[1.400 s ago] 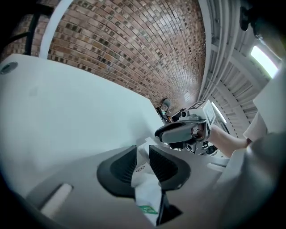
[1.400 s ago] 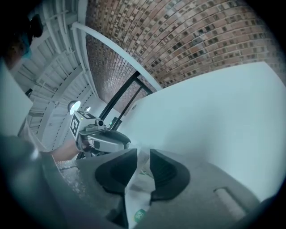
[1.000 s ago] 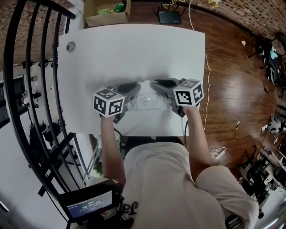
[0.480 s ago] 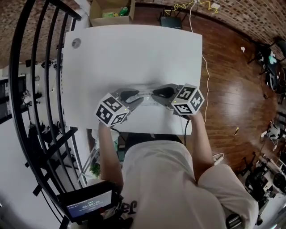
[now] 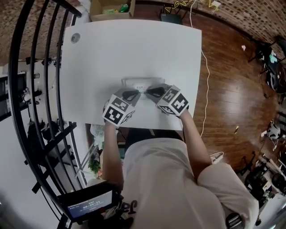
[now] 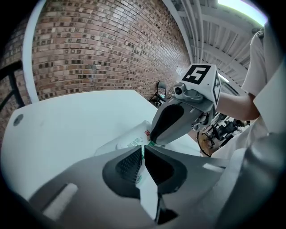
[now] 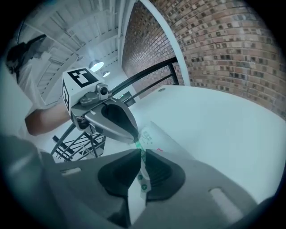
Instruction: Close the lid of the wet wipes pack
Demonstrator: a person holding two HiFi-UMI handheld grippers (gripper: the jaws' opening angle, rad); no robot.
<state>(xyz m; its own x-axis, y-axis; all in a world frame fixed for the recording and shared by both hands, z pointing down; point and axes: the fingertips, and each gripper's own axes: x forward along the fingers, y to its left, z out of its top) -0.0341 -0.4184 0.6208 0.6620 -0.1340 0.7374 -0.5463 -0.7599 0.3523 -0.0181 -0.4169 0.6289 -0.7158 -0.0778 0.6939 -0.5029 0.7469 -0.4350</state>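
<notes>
A white wet wipes pack [image 5: 142,83] with green print lies flat on the white table [image 5: 134,49], near the front middle. Both grippers meet at its near edge. My left gripper [image 5: 138,92] has its jaws closing, and a thin flap of the pack [image 6: 129,139] is pinched between its pads [image 6: 128,163]. My right gripper [image 5: 149,92] is shut on the same edge, with the pack's film [image 7: 154,136] running between its pads [image 7: 158,172]. Each gripper shows in the other's view, the right gripper [image 6: 172,123] and the left gripper [image 7: 117,121]. The grippers hide the lid.
A black stair railing [image 5: 40,89] runs along the table's left side. A cardboard box [image 5: 109,9] and a black device [image 5: 170,18] sit beyond the far edge. A cable [image 5: 203,58] hangs off the right edge. A round grommet [image 5: 75,38] is at the far left corner.
Both grippers moved from the pack's two ends toward each other and now meet at the middle of its near edge. Both have rolled, so their marker cubes tilt inward.
</notes>
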